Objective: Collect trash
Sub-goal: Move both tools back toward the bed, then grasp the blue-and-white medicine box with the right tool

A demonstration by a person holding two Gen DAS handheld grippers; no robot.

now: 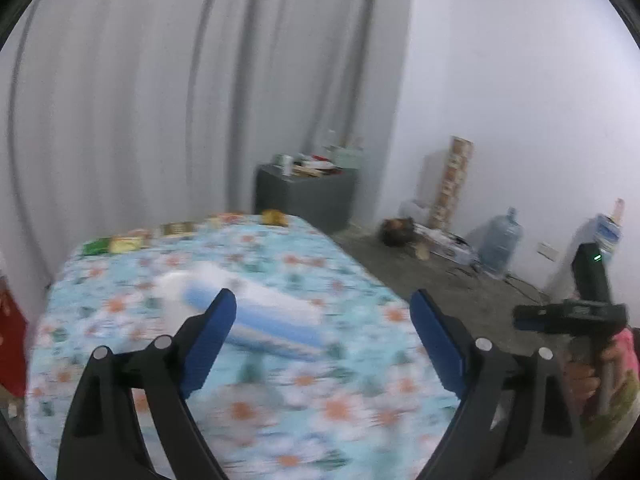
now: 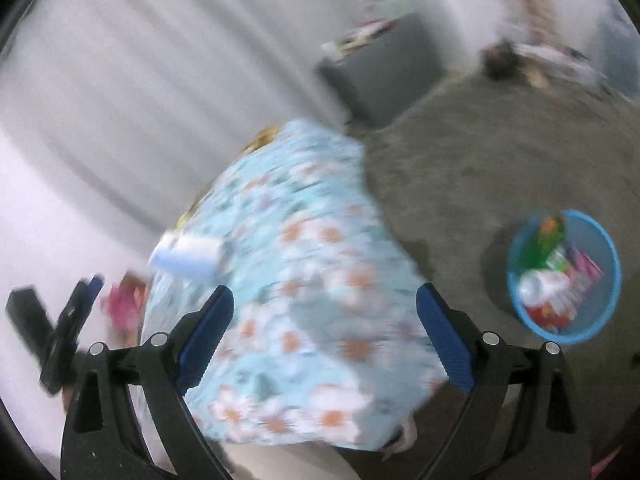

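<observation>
A white and blue bottle-like piece of trash (image 1: 260,320) lies on its side on the table with a floral blue cloth (image 1: 320,400). It also shows, blurred, in the right wrist view (image 2: 188,258). My left gripper (image 1: 323,320) is open and empty, just short of it. My right gripper (image 2: 325,318) is open and empty above the table's near corner (image 2: 320,320). It also shows in the left wrist view (image 1: 568,316), at the right. A blue bin (image 2: 564,276) with several wrappers and a crushed bottle stands on the floor to the right.
Small green and yellow packets (image 1: 120,244) line the table's far edge. A grey cabinet (image 1: 306,196) with clutter stands by the curtain. A water jug (image 1: 500,240), boxes and a dark heap (image 1: 398,230) lie along the wall. A red object (image 1: 12,340) is at the left.
</observation>
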